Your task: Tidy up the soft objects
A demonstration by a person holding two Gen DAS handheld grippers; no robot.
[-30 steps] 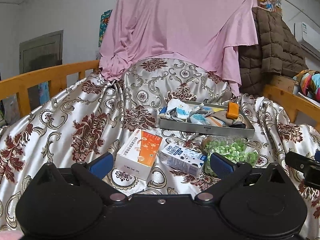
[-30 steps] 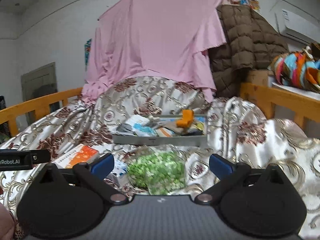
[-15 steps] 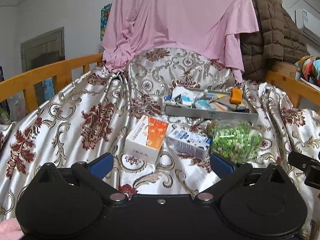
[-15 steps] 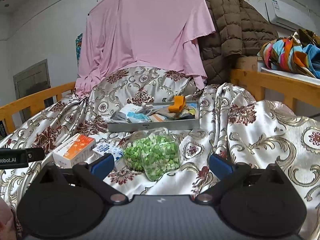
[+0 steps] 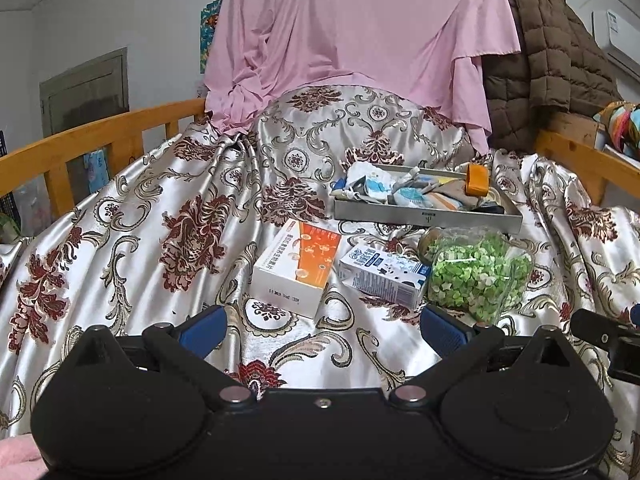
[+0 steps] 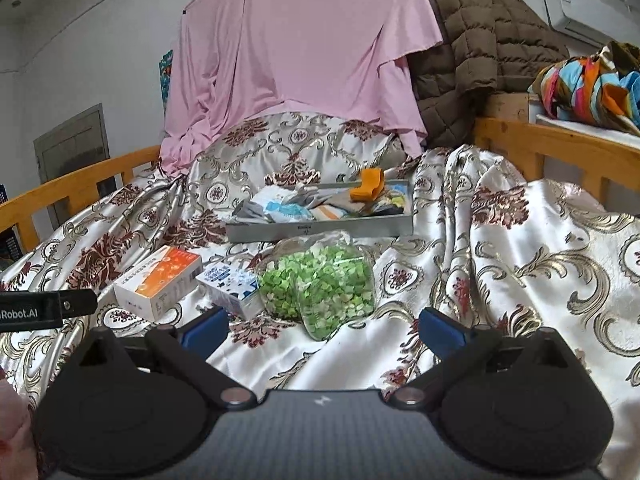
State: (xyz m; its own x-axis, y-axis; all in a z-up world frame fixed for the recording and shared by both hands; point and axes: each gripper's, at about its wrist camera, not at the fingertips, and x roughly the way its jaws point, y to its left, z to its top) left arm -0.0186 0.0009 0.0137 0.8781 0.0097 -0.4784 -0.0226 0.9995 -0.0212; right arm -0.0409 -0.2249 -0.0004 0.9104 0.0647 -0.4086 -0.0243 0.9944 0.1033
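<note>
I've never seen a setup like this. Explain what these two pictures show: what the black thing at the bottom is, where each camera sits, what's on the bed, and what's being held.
No robot arm here: a person holds a two-finger gripper in each hand, and each carries a wide-angle camera looking forward along its fingers. The black shape at the bottom of each picture is the gripper itself, with blue pads on the fingertips.

One picture comes from the left gripper, the other from the right gripper. Both are open and hold nothing.

On the patterned satin bedspread lie a white and orange box, a small blue and white carton and a clear bag of green pieces. Behind them sits a grey metal tray filled with soft cloth items, including an orange piece.
</note>
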